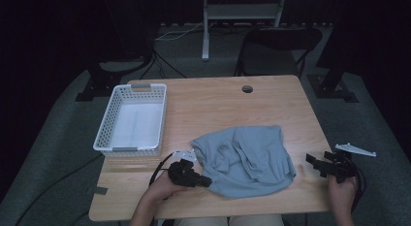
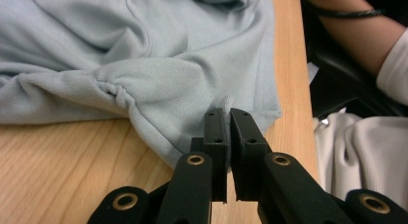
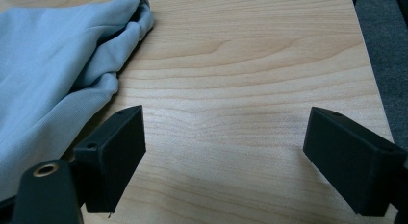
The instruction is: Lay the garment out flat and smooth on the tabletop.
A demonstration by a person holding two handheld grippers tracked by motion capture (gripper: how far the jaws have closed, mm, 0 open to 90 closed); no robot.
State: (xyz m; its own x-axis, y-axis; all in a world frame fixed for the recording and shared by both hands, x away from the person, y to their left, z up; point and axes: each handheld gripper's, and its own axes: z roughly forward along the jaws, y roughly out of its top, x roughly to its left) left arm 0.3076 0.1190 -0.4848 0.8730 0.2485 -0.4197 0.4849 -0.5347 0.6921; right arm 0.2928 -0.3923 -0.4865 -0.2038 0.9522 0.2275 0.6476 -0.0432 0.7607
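Left gripper view: the left gripper (image 2: 226,119) has its jaws pressed together on a pinch of hem of the pale blue-grey shirt (image 2: 144,56), which lies crumpled on the wooden table (image 2: 53,161). The right gripper (image 3: 223,152) hovers with jaws wide apart, holding nothing, just beside the shirt's edge. No readable writing appears.

My left gripper (image 1: 206,181) sits at the light blue garment (image 1: 247,159)'s seven o'clock edge, touching cloth. My right gripper (image 1: 316,164) rests at three o'clock, apart from it. White basket (image 1: 109,126) at ten o'clock.
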